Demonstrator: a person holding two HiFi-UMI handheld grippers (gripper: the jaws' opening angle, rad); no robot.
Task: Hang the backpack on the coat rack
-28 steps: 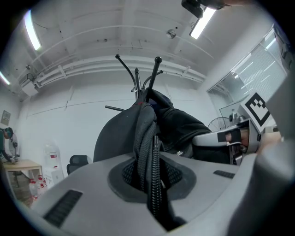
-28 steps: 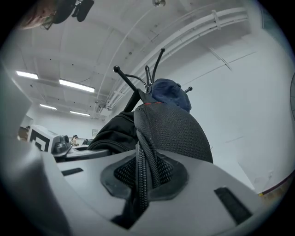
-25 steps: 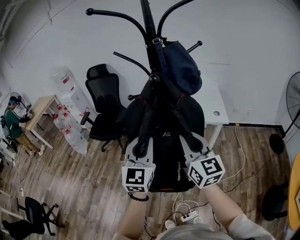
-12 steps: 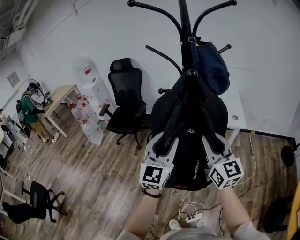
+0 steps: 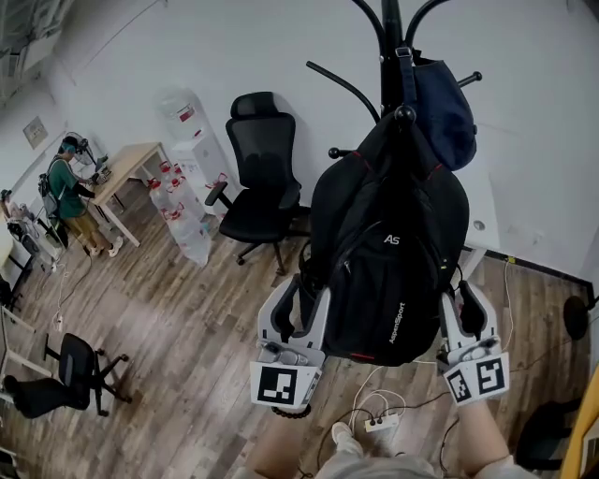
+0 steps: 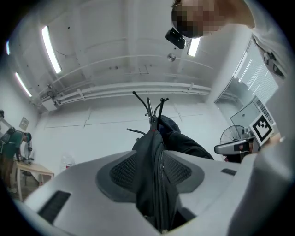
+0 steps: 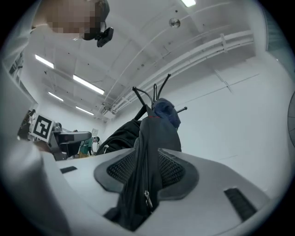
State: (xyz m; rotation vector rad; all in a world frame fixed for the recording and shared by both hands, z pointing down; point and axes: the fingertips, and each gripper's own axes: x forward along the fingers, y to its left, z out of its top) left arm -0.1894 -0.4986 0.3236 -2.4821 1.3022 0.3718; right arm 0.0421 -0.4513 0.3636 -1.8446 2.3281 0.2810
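Backpack [image 5: 393, 253] looks hooked on the rack [image 5: 388, 28], so left gripper [image 5: 298, 304] and right gripper [image 5: 466, 304] have just been opening, fabric loose between spread jaws.

Coat rack [image 5: 389, 42]: black backpack [image 5: 393, 253] hung on a side hook, navy bag [image 5: 447, 112] strapped just above. Wood floor [image 5: 159, 327]: black office chair [image 5: 260, 178], smaller chair [image 5: 58, 382], water jugs [image 5: 182, 220], wooden desk [image 5: 126, 166], white power strip [image 5: 379, 424] with cables.

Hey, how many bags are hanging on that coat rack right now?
2. The black backpack hangs in front on the coat rack; a navy bag hangs behind it, higher and to the right. The backpack could hide another.
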